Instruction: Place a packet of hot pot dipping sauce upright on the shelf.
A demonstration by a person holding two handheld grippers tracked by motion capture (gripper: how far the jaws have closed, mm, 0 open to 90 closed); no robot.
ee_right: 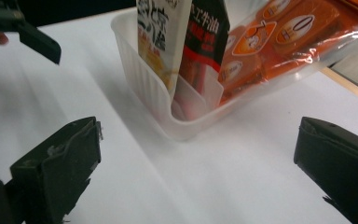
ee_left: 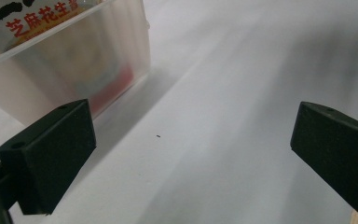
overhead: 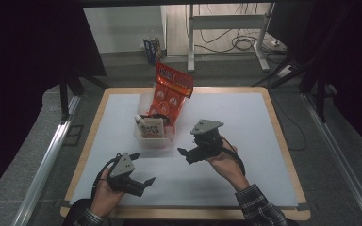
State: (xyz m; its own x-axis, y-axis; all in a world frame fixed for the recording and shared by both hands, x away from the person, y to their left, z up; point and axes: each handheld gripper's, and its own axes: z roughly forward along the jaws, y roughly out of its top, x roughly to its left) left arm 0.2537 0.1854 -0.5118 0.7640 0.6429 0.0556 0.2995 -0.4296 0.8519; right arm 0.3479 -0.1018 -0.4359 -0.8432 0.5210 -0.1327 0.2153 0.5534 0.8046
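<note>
The left gripper [overhead: 139, 181] and right gripper [overhead: 188, 154] hover near the clear plastic tub [overhead: 141, 137], jaws open and holding nothing. The tub stands on the white counter [overhead: 245, 141]. An orange snack bag [overhead: 169, 96] and a cream pouch [overhead: 151, 128] stand inside it.

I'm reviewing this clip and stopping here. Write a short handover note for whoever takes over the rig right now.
Left gripper: open, empty, near the table's front left.
Right gripper: open, empty, just right of the bin.
Clear plastic bin stands mid-table, holding a beige packet, a dark packet and a big orange bag that leans out over its far rim.
Done: packets are in the bin.
Left: probably nothing, or seat the orange bag.
</note>
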